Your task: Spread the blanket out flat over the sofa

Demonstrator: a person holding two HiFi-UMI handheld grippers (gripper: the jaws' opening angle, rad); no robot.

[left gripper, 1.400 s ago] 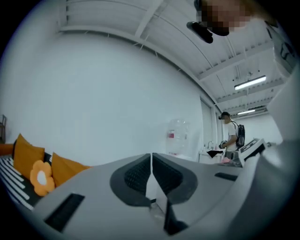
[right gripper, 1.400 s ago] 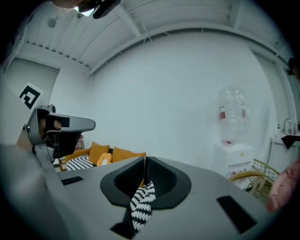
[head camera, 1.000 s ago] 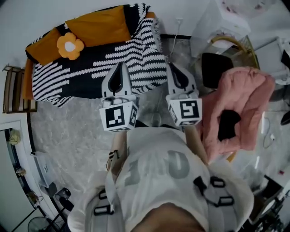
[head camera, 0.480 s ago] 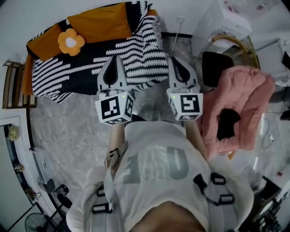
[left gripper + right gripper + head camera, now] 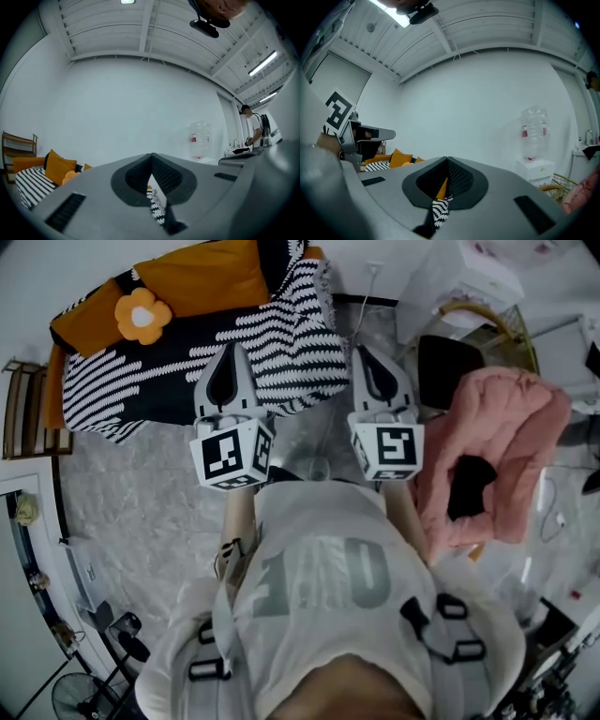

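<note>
Both grippers, and the sofa point(image 5: 53, 395) beyond them, sit slightly higher in the head view than 1 second ago, while each gripper keeps its place against the blanket point(image 5: 281, 343). That black-and-white striped blanket lies spread over the sofa seat, its right part climbing over the backrest and its front edge hanging toward the floor point(image 5: 131, 502). 2 orange cushions point(image 5: 202, 273) lean on the backrest, and a flower cushion point(image 5: 142, 315) rests on the blanket near the left end. Left gripper point(image 5: 232, 349) points level at the sofa with its jaws closed tip to tip; its own view shows only a sliver of striped cloth point(image 5: 157, 208) through the gap below the tips, nothing clamped. Right gripper point(image 5: 360, 349) is likewise closed and empty, its tip just beside the blanket's right edge. A pink jacket point(image 5: 502, 456) lies well to the right.
</note>
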